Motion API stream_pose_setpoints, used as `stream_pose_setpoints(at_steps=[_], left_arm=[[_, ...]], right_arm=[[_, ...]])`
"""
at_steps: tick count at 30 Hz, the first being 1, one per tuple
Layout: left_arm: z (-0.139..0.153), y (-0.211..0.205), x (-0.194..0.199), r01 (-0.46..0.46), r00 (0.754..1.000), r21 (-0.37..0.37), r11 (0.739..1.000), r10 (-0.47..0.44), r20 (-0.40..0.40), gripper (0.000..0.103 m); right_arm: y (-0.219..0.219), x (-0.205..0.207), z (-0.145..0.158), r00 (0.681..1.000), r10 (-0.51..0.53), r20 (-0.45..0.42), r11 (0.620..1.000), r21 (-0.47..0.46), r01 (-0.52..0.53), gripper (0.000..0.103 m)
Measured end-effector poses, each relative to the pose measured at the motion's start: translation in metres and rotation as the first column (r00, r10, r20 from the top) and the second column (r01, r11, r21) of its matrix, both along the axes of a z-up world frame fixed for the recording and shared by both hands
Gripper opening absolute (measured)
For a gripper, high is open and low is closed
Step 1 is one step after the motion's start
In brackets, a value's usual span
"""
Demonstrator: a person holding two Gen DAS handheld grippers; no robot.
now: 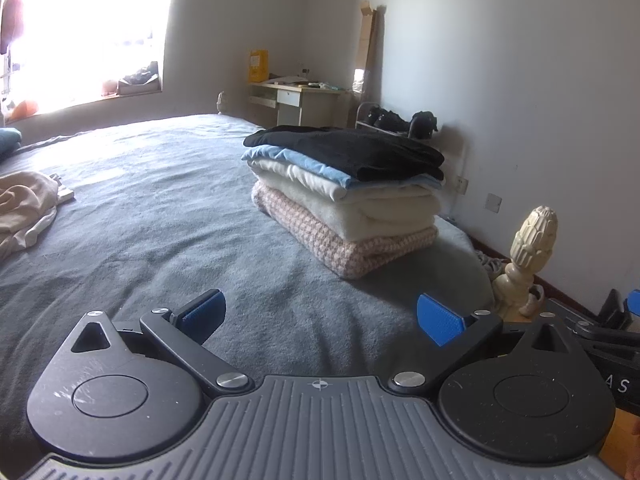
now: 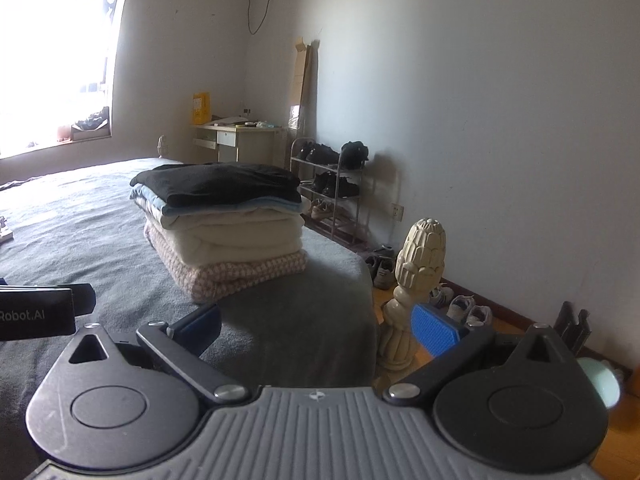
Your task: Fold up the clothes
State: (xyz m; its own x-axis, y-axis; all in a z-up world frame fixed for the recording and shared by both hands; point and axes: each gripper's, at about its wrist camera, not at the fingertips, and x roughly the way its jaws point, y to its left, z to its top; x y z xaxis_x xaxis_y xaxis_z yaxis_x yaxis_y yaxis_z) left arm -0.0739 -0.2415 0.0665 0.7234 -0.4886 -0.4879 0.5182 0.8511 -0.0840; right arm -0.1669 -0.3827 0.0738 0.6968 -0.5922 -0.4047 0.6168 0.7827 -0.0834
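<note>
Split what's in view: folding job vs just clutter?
Job:
- stack of folded clothes on the bed
- unfolded beige garment at the bed's left edge
- left gripper and right gripper, both open, holding nothing

Clutter:
- carved bedpost finial
- shoe rack
- desk
- loose shoes on the floor

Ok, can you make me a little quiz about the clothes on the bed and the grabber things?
1. True or false: the black garment lies on top of the folded stack.
2. Which piece is at the bottom of the stack? A. the light blue one B. the pink-and-white checked one C. the cream one
3. Fill in: the left gripper and the right gripper are both ____ and hold nothing.

Key: 1 true; 2 B; 3 open. Extra: a beige unfolded garment lies apart on the grey bed cover.
</note>
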Motion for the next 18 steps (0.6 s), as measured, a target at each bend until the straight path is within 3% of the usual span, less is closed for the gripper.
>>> stream_pose_setpoints(at_steps=[18], left_arm=[[-0.005, 0.010, 0.008, -0.051, 0.999, 0.008, 0.999, 0.051, -0.011, 0.103]], right_arm=[[0.011, 0.013, -0.011, 0.998, 0.048, -0.036, 0.999, 0.009, -0.047, 0.103]])
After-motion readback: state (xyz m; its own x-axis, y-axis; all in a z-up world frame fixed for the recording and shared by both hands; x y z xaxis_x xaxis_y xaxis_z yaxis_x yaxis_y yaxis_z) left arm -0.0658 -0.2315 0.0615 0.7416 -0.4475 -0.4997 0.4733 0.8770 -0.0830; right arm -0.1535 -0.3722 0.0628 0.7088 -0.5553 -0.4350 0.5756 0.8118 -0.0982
